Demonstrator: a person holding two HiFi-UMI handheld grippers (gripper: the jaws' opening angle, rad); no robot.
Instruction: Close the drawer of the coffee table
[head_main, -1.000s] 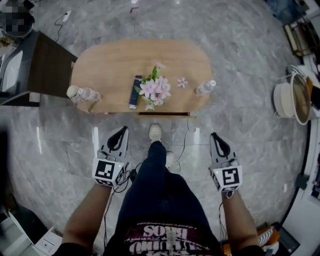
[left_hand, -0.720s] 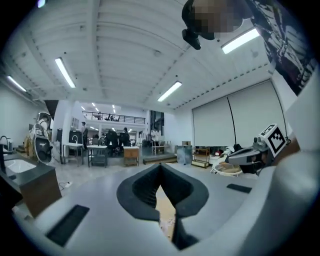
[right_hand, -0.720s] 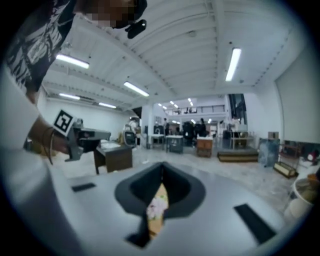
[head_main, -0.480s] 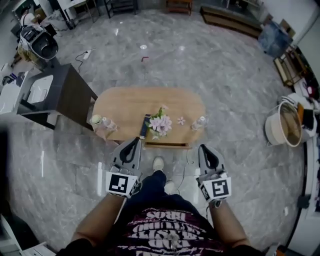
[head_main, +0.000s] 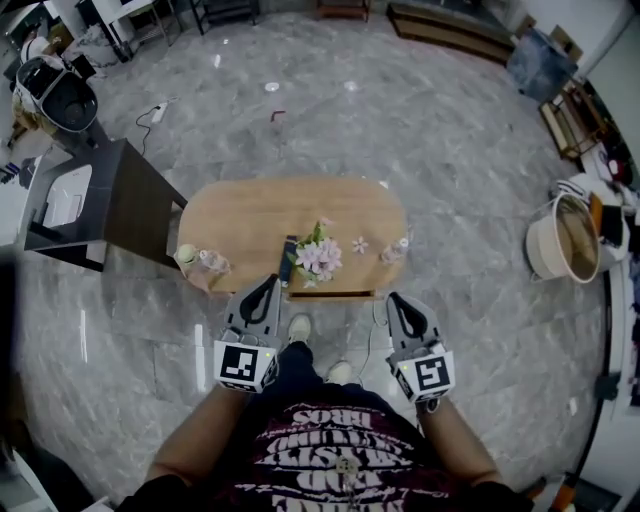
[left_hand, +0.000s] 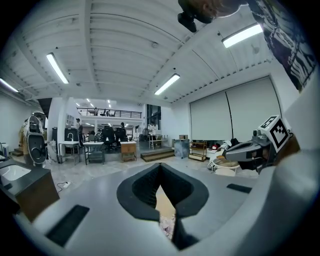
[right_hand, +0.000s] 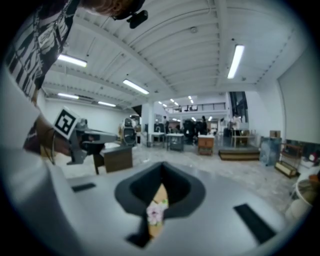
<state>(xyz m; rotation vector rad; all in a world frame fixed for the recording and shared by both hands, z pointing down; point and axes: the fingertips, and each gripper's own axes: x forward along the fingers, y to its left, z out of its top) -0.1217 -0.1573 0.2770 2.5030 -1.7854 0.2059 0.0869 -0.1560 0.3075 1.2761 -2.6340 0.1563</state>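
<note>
1. The coffee table (head_main: 250, 215), with an oval wooden top, stands on the grey marble floor (head_main: 450, 150) in front of a standing person.
2. The drawer (head_main: 332, 294) shows only as a thin dark strip under the middle of the table's near edge. It sits close in under the top; the head view does not show whether it is fully flush.
3. The left gripper (head_main: 269, 284) has its jaws closed together with nothing between them. Its own view shows only a sliver of table wood and blossom past the pads.
4. The right gripper (head_main: 391, 299) is the same, with jaws pressed together and empty. Flowers and wood are visible beyond them.
5. Both grippers are held over the floor on the person's side of the table. Their tips are near the near edge, one on each side of the drawer strip, and neither touches the table.
6. On the surface, a bunch of pink flowers (head_main: 318, 256) lies near the middle of the near edge. A dark flat bar (head_main: 289, 257) lies just beside it on the left, and a single blossom (head_main: 359, 244) is on its right.
7. One clear bottle (head_main: 208, 263) lies at the near-left corner, and a second bottle (head_main: 394, 249) is at the near-right corner.
8. The person's shoe (head_main: 299, 327) is on the floor between the grippers, just short of the table.
9. A dark side table (head_main: 120, 205) stands off the table's left end.
</note>
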